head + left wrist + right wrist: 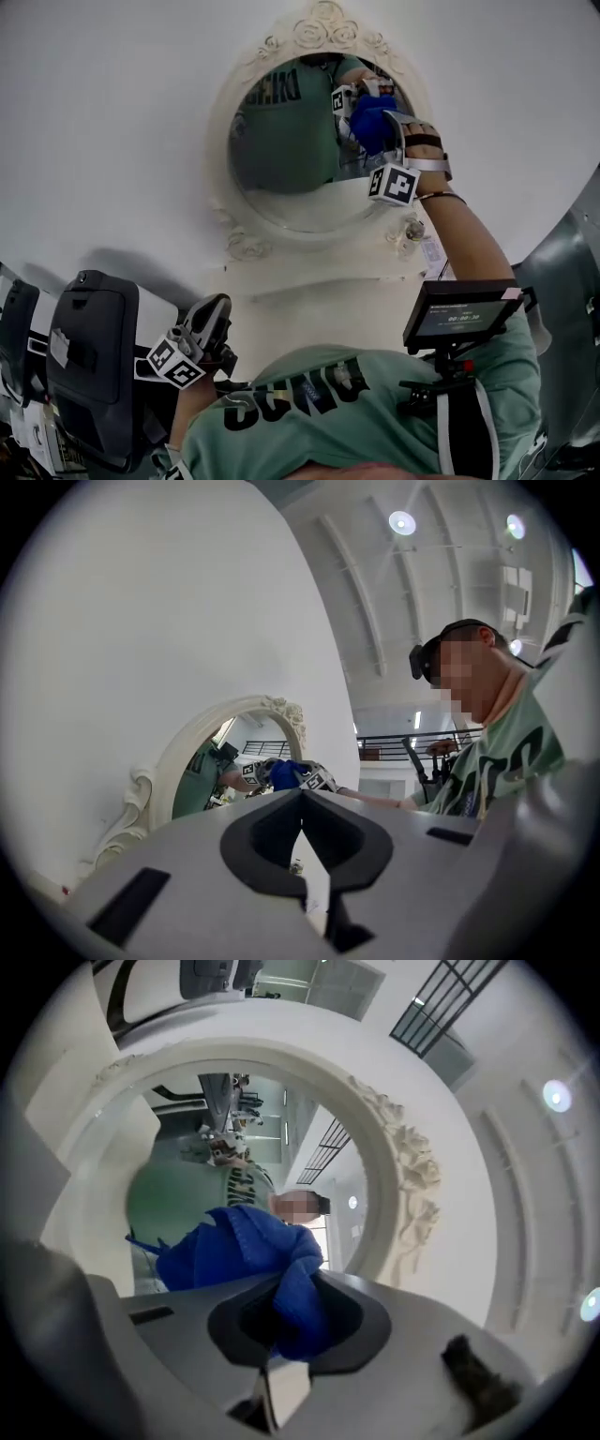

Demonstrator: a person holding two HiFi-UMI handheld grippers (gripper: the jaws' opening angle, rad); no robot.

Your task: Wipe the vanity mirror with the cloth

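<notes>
The vanity mirror (281, 164) is round, with smooth shiny glass. Its frame (323, 30) is white and thick, with bumpy curly flowers carved at the top. It hangs on a plain white wall (103, 112), and a small white shelf (319, 274) sits just under it.

The cloth (372, 122) is bright blue, soft and fuzzy, all bunched up in a lump. It is up at the top right part of the glass. It looks like it is touching the glass, but the lump hides the spot where they meet.

My right claw (382, 114) is squeezed tight on the cloth. In the right gripper view the blue cloth (246, 1246) fills the dark hollow between the two grey jaws of my right claw (291, 1314) and spills out in front. The curly frame (408, 1176) bends round behind it.

My left claw (202, 336) is low down by my tummy, well apart from the mirror. In the left gripper view the jaws of my left claw (302, 834) are pressed together with nothing in them. Only a slice of the mirror (202, 761) shows past them.

A small dark screen (459, 315) sits by my right arm. Its words are too tiny to read.
</notes>
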